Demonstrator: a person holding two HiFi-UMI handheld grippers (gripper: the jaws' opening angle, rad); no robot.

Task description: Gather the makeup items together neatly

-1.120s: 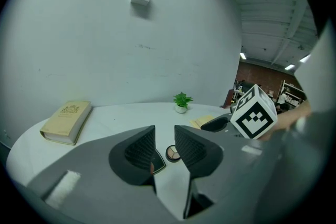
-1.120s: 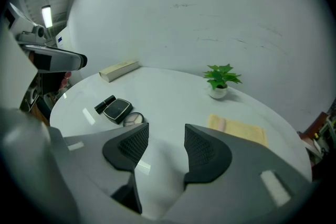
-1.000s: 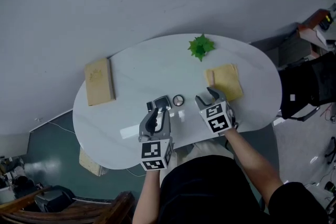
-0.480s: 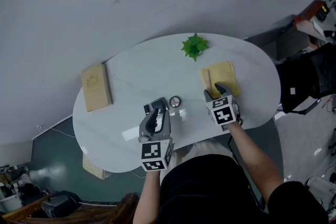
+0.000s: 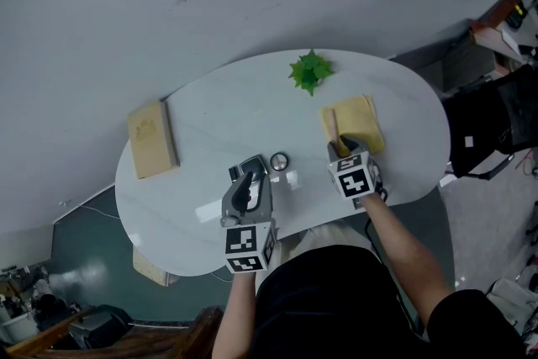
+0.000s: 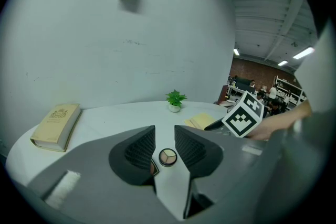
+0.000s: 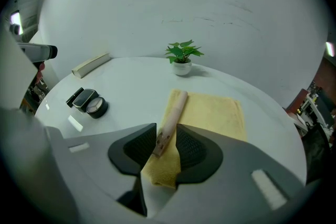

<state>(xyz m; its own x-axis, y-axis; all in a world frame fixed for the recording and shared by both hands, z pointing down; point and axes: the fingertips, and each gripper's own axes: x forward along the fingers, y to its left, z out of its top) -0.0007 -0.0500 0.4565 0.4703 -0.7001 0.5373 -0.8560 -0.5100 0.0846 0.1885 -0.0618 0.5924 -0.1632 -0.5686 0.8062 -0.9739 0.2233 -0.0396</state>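
A pale pink makeup stick point(image 7: 170, 118) lies on a yellow cloth point(image 7: 215, 113) at the table's right. My right gripper point(image 7: 166, 126) stands over the stick's near end. Its jaws are closing, with the stick's end between them and a small gap still showing. In the head view the right gripper point(image 5: 345, 145) sits at the cloth's point(image 5: 357, 120) near edge. A round compact point(image 5: 279, 161) and a black case point(image 5: 253, 167) lie side by side at the table's middle. My left gripper point(image 5: 250, 176) hovers just short of them, open and holding nothing, with the round compact point(image 6: 168, 157) ahead between its jaws.
A small green plant point(image 5: 309, 70) stands at the table's far edge. A tan book point(image 5: 151, 139) lies at the far left. The white oval table point(image 5: 218, 113) has its near edge right under both grippers. A slim dark item point(image 7: 73, 97) lies beside the black case.
My right gripper has moved right, away from the compacts, to the near edge of the yellow cloth and over the stick's end. The left gripper has stayed put.
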